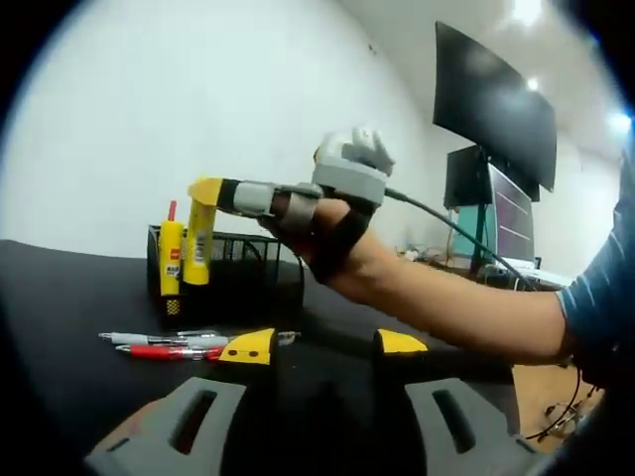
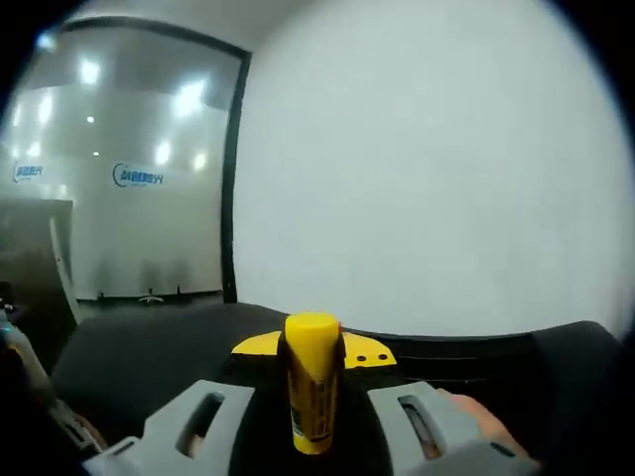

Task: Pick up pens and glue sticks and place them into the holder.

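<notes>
In the left gripper view a black mesh holder point(image 1: 248, 268) stands on the black table with one yellow glue stick point(image 1: 172, 260) upright in its left end. My right gripper point(image 1: 205, 190), held by a hand from the right, is shut on a second yellow glue stick point(image 1: 199, 246) hanging just above the holder. A white pen point(image 1: 164, 338) and a red pen point(image 1: 164, 351) lie on the table in front of the holder. My left gripper point(image 1: 322, 345) stands open near them, nothing between its yellow tips. In the right gripper view the held glue stick point(image 2: 313, 392) stands upright between the jaws.
The black table point(image 1: 69, 327) stretches left with bare surface. Monitors point(image 1: 496, 109) on stands rise at the back right, with a desk beyond. A cable point(image 1: 446, 228) trails from the right gripper. A white wall point(image 2: 427, 169) and glass partition point(image 2: 119, 169) are behind.
</notes>
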Tool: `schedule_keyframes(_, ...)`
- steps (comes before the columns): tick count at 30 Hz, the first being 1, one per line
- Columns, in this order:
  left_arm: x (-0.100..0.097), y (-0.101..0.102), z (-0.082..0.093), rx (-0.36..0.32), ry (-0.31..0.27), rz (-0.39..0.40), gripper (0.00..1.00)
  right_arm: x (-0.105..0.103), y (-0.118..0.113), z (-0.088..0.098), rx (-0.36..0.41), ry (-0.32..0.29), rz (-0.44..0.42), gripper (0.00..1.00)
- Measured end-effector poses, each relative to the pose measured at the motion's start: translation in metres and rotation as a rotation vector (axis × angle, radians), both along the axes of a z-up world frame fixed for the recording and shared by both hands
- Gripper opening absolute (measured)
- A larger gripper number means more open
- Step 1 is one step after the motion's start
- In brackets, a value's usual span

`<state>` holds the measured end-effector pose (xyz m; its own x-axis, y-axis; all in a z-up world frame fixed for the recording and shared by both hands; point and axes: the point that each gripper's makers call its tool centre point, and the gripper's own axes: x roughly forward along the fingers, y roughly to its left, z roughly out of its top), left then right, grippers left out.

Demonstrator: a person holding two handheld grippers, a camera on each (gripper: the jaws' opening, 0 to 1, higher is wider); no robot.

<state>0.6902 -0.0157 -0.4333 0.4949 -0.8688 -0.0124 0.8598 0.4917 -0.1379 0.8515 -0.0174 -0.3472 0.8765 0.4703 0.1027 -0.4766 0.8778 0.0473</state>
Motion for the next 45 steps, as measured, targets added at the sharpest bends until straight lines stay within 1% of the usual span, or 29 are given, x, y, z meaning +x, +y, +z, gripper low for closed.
schedule_keyframes(3, 0.000, 0.000, 0.000, 0.001, 0.002, 0.001, 0.33, 0.002, -0.003, -0.008, -0.016, -0.010, -0.020, 0.17)
schedule_keyframes(6, 0.001, 0.000, -0.001, 0.005, 0.002, 0.002, 0.33, 0.002, -0.005, -0.016, -0.031, -0.008, -0.029, 0.18)
schedule_keyframes(11, 0.002, 0.002, -0.001, -0.002, 0.007, 0.012, 0.33, 0.002, -0.008, -0.028, -0.031, -0.001, -0.040, 0.18)
schedule_keyframes(13, 0.003, 0.002, -0.001, 0.000, 0.008, 0.013, 0.32, 0.002, -0.008, -0.032, -0.029, -0.004, -0.041, 0.18)
schedule_keyframes(17, 0.003, 0.001, -0.003, 0.009, 0.007, 0.014, 0.32, 0.000, -0.002, -0.044, -0.048, -0.010, -0.028, 0.18)
schedule_keyframes(18, 0.004, 0.001, -0.003, 0.009, 0.007, 0.016, 0.32, 0.000, 0.000, -0.049, -0.052, 0.003, -0.021, 0.18)
schedule_keyframes(19, 0.004, 0.002, -0.003, 0.008, 0.008, 0.018, 0.32, 0.001, 0.003, -0.043, -0.034, -0.032, -0.022, 0.18)
schedule_keyframes(20, 0.004, 0.002, -0.003, 0.007, 0.009, 0.019, 0.32, 0.001, 0.003, -0.046, -0.044, -0.013, -0.024, 0.18)
schedule_keyframes(22, 0.005, 0.002, -0.003, 0.004, 0.012, 0.022, 0.32, 0.000, 0.003, -0.045, -0.041, -0.014, -0.025, 0.18)
schedule_keyframes(27, 0.005, 0.003, -0.004, 0.008, 0.016, 0.024, 0.32, 0.002, 0.003, -0.044, -0.042, -0.030, -0.028, 0.18)
schedule_keyframes(34, 0.005, 0.003, -0.006, 0.016, 0.018, 0.026, 0.31, 0.004, 0.001, -0.044, -0.074, -0.051, -0.038, 0.18)
schedule_keyframes(36, 0.006, 0.003, -0.006, 0.016, 0.019, 0.029, 0.31, 0.004, -0.001, -0.045, -0.093, -0.051, -0.041, 0.19)
schedule_keyframes(37, 0.006, 0.004, -0.006, 0.015, 0.020, 0.030, 0.31, 0.002, -0.002, -0.044, -0.100, -0.060, -0.043, 0.20)
schedule_keyframes(40, 0.007, 0.005, -0.006, 0.012, 0.018, 0.033, 0.31, -0.002, -0.005, -0.036, -0.089, -0.091, -0.046, 0.22)
schedule_keyframes(42, 0.009, 0.005, -0.005, 0.005, 0.015, 0.033, 0.30, -0.007, -0.008, -0.027, -0.072, -0.124, -0.044, 0.24)
schedule_keyframes(44, 0.013, 0.007, -0.006, 0.002, 0.033, 0.044, 0.30, -0.013, -0.017, -0.017, -0.021, -0.129, -0.055, 0.27)
schedule_keyframes(45, 0.015, 0.008, -0.008, 0.007, 0.041, 0.053, 0.30, -0.018, -0.023, -0.015, -0.023, -0.125, -0.063, 0.28)
